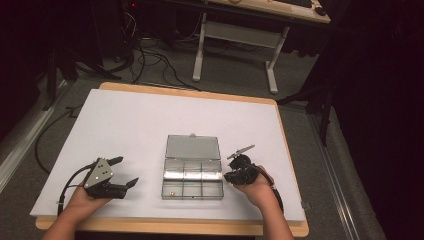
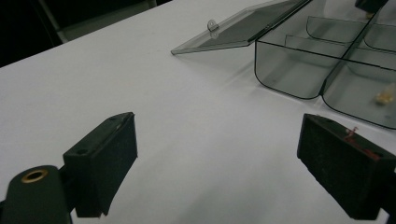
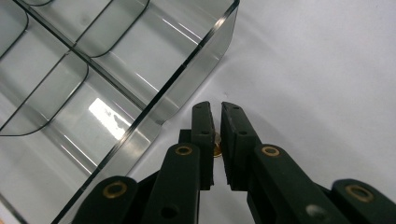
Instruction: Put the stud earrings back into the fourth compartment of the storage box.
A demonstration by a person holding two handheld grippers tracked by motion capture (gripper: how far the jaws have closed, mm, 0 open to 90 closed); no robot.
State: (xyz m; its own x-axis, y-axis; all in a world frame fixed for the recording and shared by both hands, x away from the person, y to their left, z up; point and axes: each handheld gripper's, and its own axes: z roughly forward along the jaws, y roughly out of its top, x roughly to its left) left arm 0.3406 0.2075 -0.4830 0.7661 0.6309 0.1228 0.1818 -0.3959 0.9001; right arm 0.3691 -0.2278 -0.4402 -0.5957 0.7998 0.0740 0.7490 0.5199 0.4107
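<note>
White tabletop [image 1: 125,130]: right tool [image 3: 216,122] pinches a small brass piece [image 3: 216,150] beside the box [image 3: 140,93].

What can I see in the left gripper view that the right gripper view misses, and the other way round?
The left gripper view alone shows the left hand-held gripper, its jaws wide apart with nothing between them, the box's open lid lying back on the table, and a small yellowish piece in one compartment.

The right gripper view alone shows the right hand-held gripper, its jaws nearly together around a small brass-coloured piece, just outside the box's corner.

Both show the clear compartment box and the white table.
</note>
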